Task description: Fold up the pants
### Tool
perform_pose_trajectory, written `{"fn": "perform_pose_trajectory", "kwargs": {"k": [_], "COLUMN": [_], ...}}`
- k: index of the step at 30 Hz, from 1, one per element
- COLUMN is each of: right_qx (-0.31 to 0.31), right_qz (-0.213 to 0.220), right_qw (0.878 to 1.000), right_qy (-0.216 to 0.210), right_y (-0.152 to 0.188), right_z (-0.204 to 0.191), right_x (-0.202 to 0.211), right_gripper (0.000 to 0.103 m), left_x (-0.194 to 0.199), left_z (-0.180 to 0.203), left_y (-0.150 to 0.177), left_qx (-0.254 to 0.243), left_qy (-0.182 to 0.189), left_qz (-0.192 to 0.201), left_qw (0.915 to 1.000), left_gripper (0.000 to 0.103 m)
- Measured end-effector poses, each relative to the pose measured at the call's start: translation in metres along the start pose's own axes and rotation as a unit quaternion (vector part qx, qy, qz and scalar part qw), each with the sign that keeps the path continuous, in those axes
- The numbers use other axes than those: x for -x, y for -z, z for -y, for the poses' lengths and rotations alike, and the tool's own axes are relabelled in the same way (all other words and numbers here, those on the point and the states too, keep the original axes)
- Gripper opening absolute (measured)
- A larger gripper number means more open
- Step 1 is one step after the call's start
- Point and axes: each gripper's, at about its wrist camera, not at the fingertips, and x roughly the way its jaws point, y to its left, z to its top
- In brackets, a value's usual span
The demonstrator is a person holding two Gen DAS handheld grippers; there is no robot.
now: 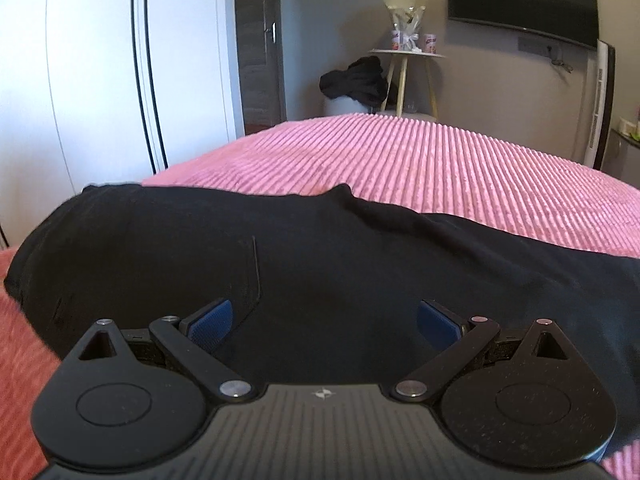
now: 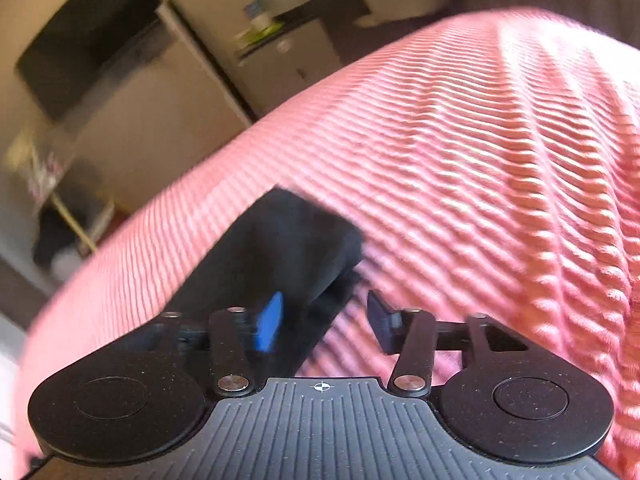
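Note:
Black pants [image 1: 280, 256] lie spread across the pink ribbed bedspread [image 1: 440, 168] in the left wrist view, waist end to the left. My left gripper [image 1: 324, 322] is wide open just above the cloth, holding nothing. In the right wrist view one end of the pants [image 2: 280, 248] lies on the bedspread [image 2: 480, 160]. My right gripper [image 2: 326, 322] is open, with the edge of the black cloth between its blue pads [image 2: 270, 322]. That view is blurred.
A white wardrobe [image 1: 100, 80] stands at the left. Beyond the bed are a small round table [image 1: 406, 54] with items, a dark heap of clothes [image 1: 356, 80] and a wall television [image 1: 524, 0]. A white cabinet [image 2: 280, 56] stands past the bed in the right wrist view.

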Motion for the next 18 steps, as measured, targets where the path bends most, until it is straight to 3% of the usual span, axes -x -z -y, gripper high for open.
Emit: {"fn": "perform_pose_trajectory", "kwargs": {"k": [2,5,6,8,10,12,14,15,16,17,18], "right_qx": [-0.016,-0.026,-0.033,-0.024,0.007,0.025,0.006,-0.011,-0.018,-0.023,-0.026], "right_qz": [-0.023,-0.021,-0.026,-0.025,-0.023,0.009,0.045,0.052,0.055,0.056,0.045], "right_qw": [0.999,0.999,0.998,0.998,0.999,0.995,0.982,0.979,0.98,0.985,0.992], "right_qy": [-0.04,-0.041,-0.04,-0.048,-0.046,-0.099,-0.181,-0.199,-0.19,-0.159,-0.117], "right_y": [-0.009,-0.019,-0.022,-0.029,-0.038,-0.039,-0.04,-0.038,-0.035,-0.031,-0.027], "right_z": [0.007,0.007,0.004,-0.001,-0.02,-0.032,-0.029,-0.024,-0.02,-0.015,-0.008], "right_x": [-0.009,-0.021,-0.028,-0.036,-0.033,-0.002,0.014,0.017,0.017,0.013,0.007], "right_gripper": [0.045,0.041,0.025,0.007,0.007,0.006,0.007,0.009,0.01,0.022,0.046], "left_x": [0.007,0.019,0.023,0.033,0.039,0.043,0.043,0.043,0.041,0.04,0.04], "left_z": [-0.001,0.0,0.001,0.003,0.004,0.003,0.002,0.001,0.0,0.0,0.0], "left_y": [0.002,0.006,0.007,0.009,0.009,0.01,0.01,0.01,0.01,0.011,0.011], "left_qx": [0.01,0.018,0.015,0.009,0.011,0.019,0.025,0.029,0.032,0.034,0.035], "left_qy": [-0.003,-0.006,-0.009,-0.014,-0.012,-0.011,-0.011,-0.011,-0.011,-0.009,-0.008], "left_qz": [-0.008,-0.015,-0.016,-0.014,-0.01,-0.006,-0.003,-0.004,-0.007,-0.01,-0.011], "left_qw": [0.9999,0.9997,0.9997,0.9998,0.9998,0.9998,0.9996,0.9995,0.9994,0.9993,0.9993], "left_gripper": [0.099,0.099,0.099,0.099,0.099,0.099,0.099,0.099,0.099,0.099,0.099]}}
